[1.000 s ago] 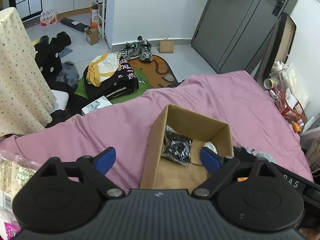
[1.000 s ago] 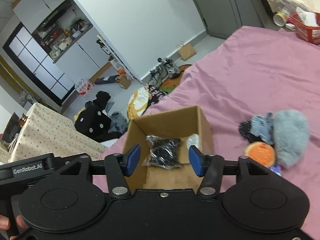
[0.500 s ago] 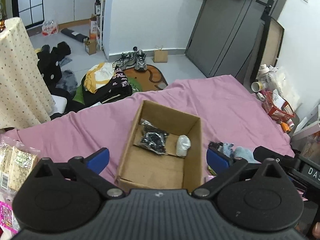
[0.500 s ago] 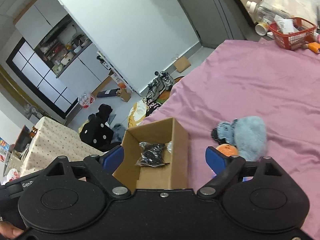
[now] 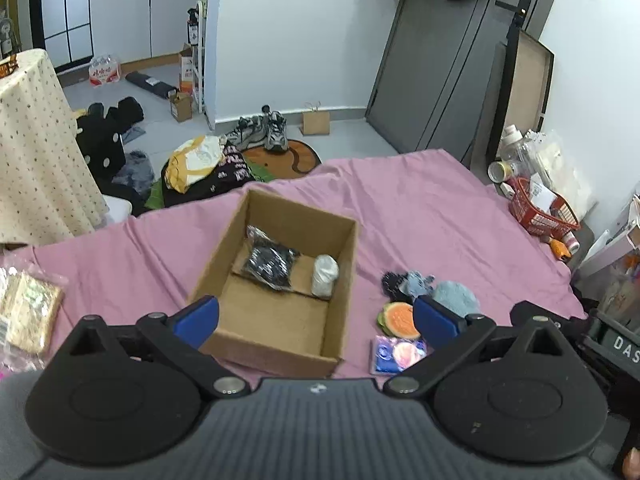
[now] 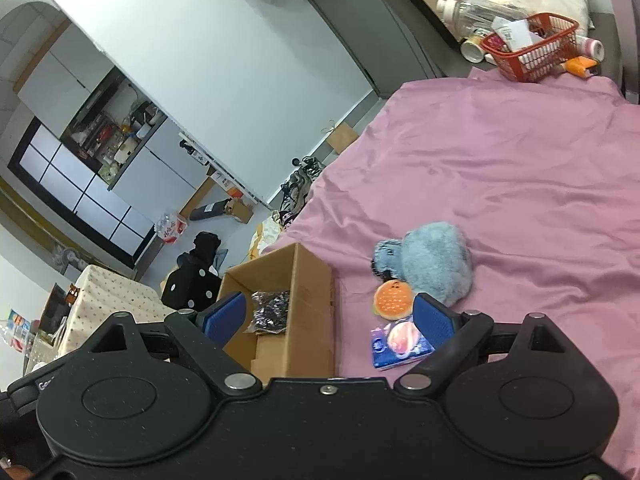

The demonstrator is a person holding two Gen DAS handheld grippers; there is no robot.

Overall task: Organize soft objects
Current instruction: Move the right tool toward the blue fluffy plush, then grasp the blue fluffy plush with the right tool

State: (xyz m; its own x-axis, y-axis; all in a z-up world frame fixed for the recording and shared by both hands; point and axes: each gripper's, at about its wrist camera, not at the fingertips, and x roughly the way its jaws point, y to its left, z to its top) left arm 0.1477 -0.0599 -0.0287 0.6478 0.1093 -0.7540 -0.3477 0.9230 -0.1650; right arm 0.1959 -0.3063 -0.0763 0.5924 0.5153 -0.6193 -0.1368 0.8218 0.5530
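I am looking at an open cardboard box [image 5: 280, 280] sitting on the pink bedsheet [image 5: 420, 216], and I am taking it as my landmark. Inside it two things are lying against the far end: a black crinkly bag [image 5: 270, 262] and, just to its right, a small white roll [image 5: 325, 275]. To the right of the box, apart from its wall, a cluster of soft things is resting on the sheet: a fluffy blue-grey plush [image 6: 436, 262], a smaller grey-blue piece [image 6: 387, 256] touching its left side with something black under it, an orange round burger-like toy [image 6: 393, 299] in front of the plush, and a blue packet with a pink disc [image 6: 398, 342] nearest me. That is making four loose pieces outside and two inside. My left gripper [image 5: 316, 316] is hovering above the near edge of the box with its blue fingers [image 5: 198, 318] spread wide and holding nothing. My right gripper [image 6: 328, 318] is also hanging wide apart and empty, straddling the right wall of the box. Far beyond the box, at the sheet's corner, a red basket [image 6: 532, 56] is standing; to the left, one snack packet [image 5: 28, 312] is lying.
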